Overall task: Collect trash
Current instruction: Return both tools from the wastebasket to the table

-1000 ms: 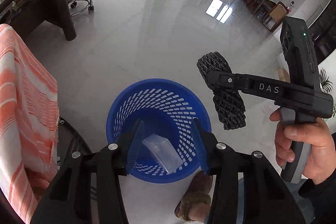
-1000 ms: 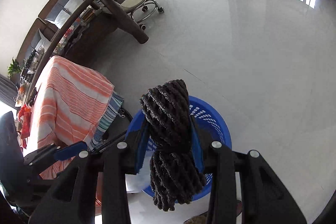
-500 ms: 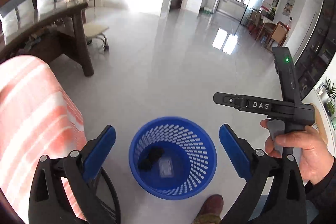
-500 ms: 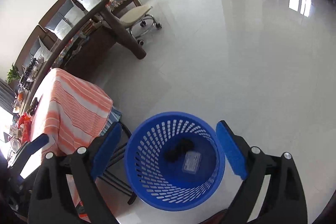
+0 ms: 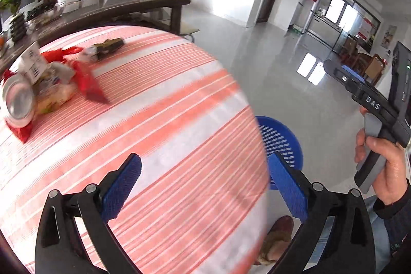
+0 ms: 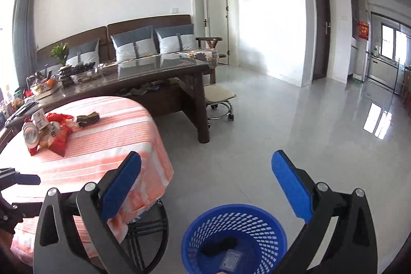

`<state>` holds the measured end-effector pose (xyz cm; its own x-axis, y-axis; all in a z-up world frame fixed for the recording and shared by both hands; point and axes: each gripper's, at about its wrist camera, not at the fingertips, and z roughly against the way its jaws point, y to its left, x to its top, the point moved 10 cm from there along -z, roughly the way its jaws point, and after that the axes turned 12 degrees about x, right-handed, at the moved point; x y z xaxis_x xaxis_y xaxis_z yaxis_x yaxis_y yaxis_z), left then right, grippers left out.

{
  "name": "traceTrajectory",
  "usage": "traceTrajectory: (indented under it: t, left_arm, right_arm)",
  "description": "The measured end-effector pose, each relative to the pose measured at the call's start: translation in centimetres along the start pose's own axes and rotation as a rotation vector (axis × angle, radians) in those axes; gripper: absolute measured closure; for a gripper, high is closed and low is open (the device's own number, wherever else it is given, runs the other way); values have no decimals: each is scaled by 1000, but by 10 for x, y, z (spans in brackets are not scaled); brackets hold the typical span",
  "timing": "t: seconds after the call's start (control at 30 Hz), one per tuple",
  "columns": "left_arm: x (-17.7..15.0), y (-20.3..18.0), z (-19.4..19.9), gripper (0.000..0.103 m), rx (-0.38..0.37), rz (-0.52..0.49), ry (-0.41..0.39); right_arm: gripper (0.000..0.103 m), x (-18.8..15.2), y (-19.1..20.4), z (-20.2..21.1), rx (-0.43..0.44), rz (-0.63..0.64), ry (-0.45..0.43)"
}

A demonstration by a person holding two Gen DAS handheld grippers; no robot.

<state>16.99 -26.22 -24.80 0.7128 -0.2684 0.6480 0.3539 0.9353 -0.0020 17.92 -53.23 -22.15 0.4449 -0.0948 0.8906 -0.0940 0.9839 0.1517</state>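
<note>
My left gripper (image 5: 205,161) hangs open and empty over the orange-striped table (image 5: 179,132). At the table's far left lies a trash pile (image 5: 51,84): red wrappers, a tin can (image 5: 18,99) and a dark wrapper (image 5: 108,48). The blue basket (image 5: 282,140) stands on the floor behind the table's edge. My right gripper (image 6: 206,158) is above the basket (image 6: 190,248); its jaws are opening with nothing between them. In the basket lie a black rope bundle (image 6: 218,244) and a clear packet (image 6: 231,258). The right wrist view also shows the trash pile (image 6: 48,132).
A dark wooden coffee table (image 6: 154,76) with clutter stands behind the striped table (image 6: 102,145), with a wheeled stool (image 6: 218,99) beside it and a sofa behind. A person's shoe (image 5: 277,235) is near the basket. Shiny grey floor stretches to the right.
The right gripper opened and the black rope fell into the basket; the left one opened and the clear packet fell in too. Both grippers rose and swung left toward the striped table.
</note>
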Motion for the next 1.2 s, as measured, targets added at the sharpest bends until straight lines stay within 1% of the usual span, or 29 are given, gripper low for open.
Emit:
traceTrajectory:
  t: [0.13,0.2,0.27,0.37,0.43,0.47,0.5,0.53,0.57,0.6,0.7,0.77,1.2]
  left_arm:
    - [-23,86,12,5,129,33,2]
    - [-32,123,18,5,196,29,11]
    - [-43,158,22,5,259,27,20]
    - [-53,196,18,5,314,32,50]
    - [-57,214,13,5,332,30,75]
    - [-57,221,9,5,330,33,81]
    - [-57,224,4,5,301,48,94]
    - [-57,227,2,5,265,79,104]
    - [-54,229,2,5,266,85,95]
    - [-54,232,0,5,279,77,104]
    - [-52,233,-4,4,282,68,104]
    - [-53,232,-4,4,282,70,104]
    - [-53,230,-4,4,284,75,104]
  right_arm:
    - [5,-30,81,-23,108,24,95]
    - [5,-45,123,-38,139,56,174]
    - [5,-58,164,-53,194,90,251]
    - [5,-67,219,-78,246,133,354]
    - [5,-74,245,-96,263,151,438]
    - [5,-75,255,-104,262,160,464]
    - [5,-76,262,-114,255,177,485]
    - [5,-83,269,-120,240,201,508]
    - [5,-86,271,-129,221,221,531]
    - [5,-86,274,-133,225,221,529]
    - [5,-85,274,-141,239,186,538]
    - [4,-86,271,-142,265,151,521]
    - [4,-83,275,-145,259,151,518]
